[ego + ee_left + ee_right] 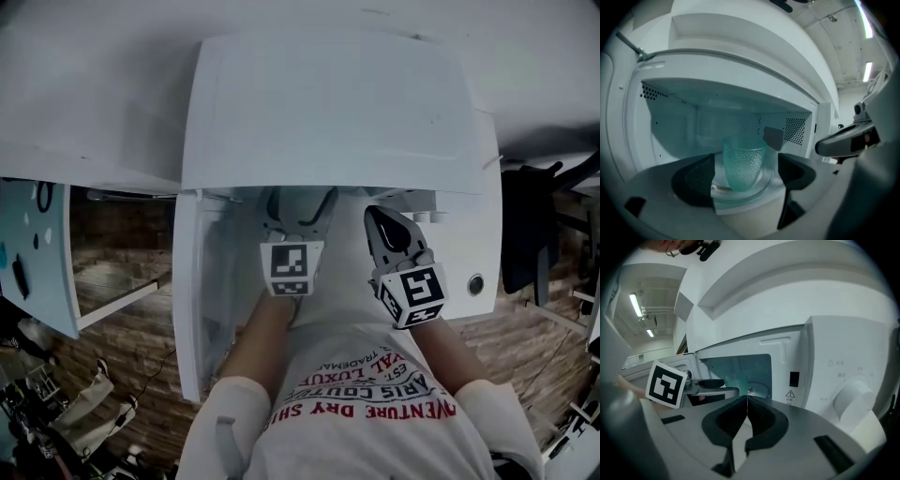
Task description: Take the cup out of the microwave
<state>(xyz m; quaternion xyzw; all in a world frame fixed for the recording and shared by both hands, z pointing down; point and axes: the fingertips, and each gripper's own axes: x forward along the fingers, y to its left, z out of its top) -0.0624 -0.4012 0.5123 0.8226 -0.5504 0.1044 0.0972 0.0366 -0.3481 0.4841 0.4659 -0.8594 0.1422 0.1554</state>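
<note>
Both hand-held grippers, head view: left hand-held gripper reaches into the microwave mouth; right hand-held gripper just outside microwave front; door swung open at microwave's left.
Left gripper view: jaws wide apart, holding nothing; cup upright on turntable inside microwave, lined up between jaws, untouched.
Right gripper view: jaws together, empty, near microwave's knob.
Progress: door open; grasp and lift-out still left.
Obstacles: microwave's roof and door frame sit close; nothing blocks the cup.

We find the microwave's glass turntable bearing the dimpled green cup, upright near the plate's middle. In the head view, wood-plank floor lies at the microwave's 8 o'clock.
</note>
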